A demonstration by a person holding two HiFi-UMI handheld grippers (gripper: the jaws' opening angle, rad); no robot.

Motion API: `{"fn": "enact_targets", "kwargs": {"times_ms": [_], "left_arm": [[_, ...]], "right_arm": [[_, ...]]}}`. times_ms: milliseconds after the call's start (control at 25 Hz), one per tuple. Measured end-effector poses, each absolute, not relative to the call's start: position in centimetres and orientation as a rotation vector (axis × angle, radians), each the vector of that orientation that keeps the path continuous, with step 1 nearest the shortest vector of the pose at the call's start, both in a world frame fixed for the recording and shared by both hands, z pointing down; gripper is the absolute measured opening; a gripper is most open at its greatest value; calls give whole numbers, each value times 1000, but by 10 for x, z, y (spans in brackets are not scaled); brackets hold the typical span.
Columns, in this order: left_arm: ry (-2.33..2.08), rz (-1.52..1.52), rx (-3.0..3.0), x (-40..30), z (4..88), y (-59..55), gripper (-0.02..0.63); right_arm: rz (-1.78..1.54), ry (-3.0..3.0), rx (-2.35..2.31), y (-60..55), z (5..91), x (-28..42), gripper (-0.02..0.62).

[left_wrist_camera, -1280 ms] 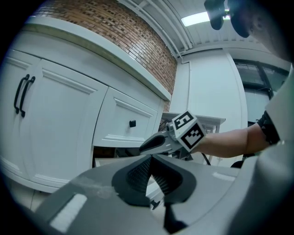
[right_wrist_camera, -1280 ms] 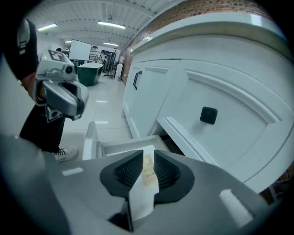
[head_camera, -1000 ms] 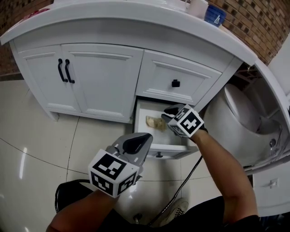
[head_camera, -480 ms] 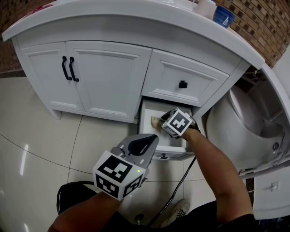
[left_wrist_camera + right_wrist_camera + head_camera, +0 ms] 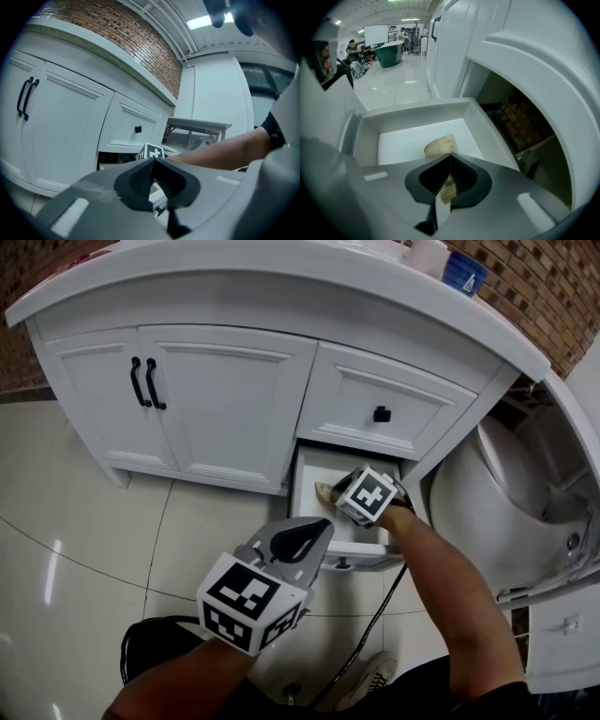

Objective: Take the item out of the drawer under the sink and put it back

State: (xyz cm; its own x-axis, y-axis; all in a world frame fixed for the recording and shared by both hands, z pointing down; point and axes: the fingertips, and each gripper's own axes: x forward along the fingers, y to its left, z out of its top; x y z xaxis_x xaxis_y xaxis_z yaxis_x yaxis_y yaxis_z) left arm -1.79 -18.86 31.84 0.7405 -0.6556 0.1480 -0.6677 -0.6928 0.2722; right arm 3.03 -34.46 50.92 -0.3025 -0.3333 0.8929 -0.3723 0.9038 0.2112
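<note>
The small tan paper packet (image 5: 440,146) is being gripped by its near end in the right gripper (image 5: 450,158), whose fingers are being pressed shut on it inside the open white drawer (image 5: 412,110) of the white sink cabinet (image 5: 216,390). The packet is being kept over the drawer floor near the front edge, its long axis in line with the fingers and its free end pointing at the back wall. Whether it is being lifted out or set back cannot be told; either way, the drawer is not yet closed. The left gripper (image 5: 153,161) is being held empty before the cabinet, fingers closed.

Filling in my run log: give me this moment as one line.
right tongs: shut on tan packet | packet: over open drawer | left tongs: shut, empty, outside drawer
</note>
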Motion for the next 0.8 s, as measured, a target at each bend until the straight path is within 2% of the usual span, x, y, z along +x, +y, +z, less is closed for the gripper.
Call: {"fn": "enact_targets", "kwargs": {"times_ms": [480, 800], "left_arm": [[-1028, 87, 2655, -14, 319, -184, 6], [-1033, 113, 2670, -9, 322, -184, 6]], "right_arm": [[-68, -2031, 625, -332, 438, 21, 8], [-6, -2282, 780, -292, 363, 27, 8]]}}
